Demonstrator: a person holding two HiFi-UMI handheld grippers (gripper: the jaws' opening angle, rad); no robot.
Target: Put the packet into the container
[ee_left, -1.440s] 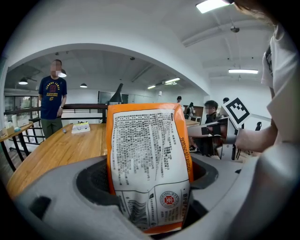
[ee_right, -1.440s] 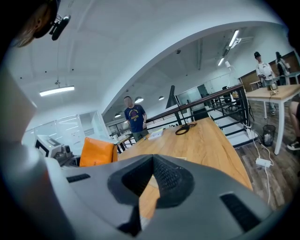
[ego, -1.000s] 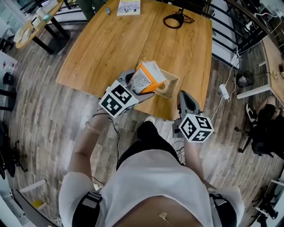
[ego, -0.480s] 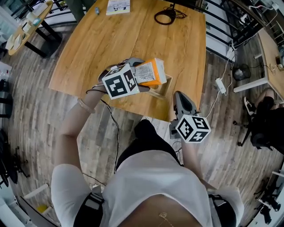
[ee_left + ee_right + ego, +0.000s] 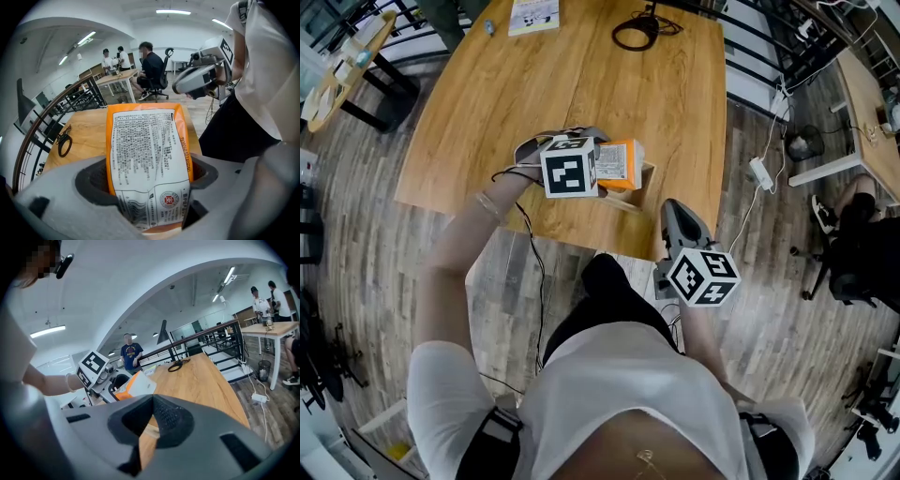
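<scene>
The orange packet (image 5: 622, 161) with a white printed label hangs over the small wooden container (image 5: 648, 175) near the table's front edge. My left gripper (image 5: 605, 171) is shut on the packet's near end, with its marker cube just left of it. In the left gripper view the packet (image 5: 149, 154) stands between the jaws of the left gripper (image 5: 150, 180) and hides the container. My right gripper (image 5: 679, 223) hovers off the table's front edge, below and right of the container. In the right gripper view the right gripper (image 5: 152, 398) is shut with nothing held, and the packet (image 5: 137, 386) shows beyond.
A coiled black cable (image 5: 636, 33) and a booklet (image 5: 532, 14) lie at the far side of the wooden table (image 5: 525, 103). A power strip (image 5: 759, 172) lies on the floor at the right. People sit at desks in the background.
My left gripper has carried the packet farther over the table and turned, so the packet now lies level above the container. The right gripper has hardly moved.
</scene>
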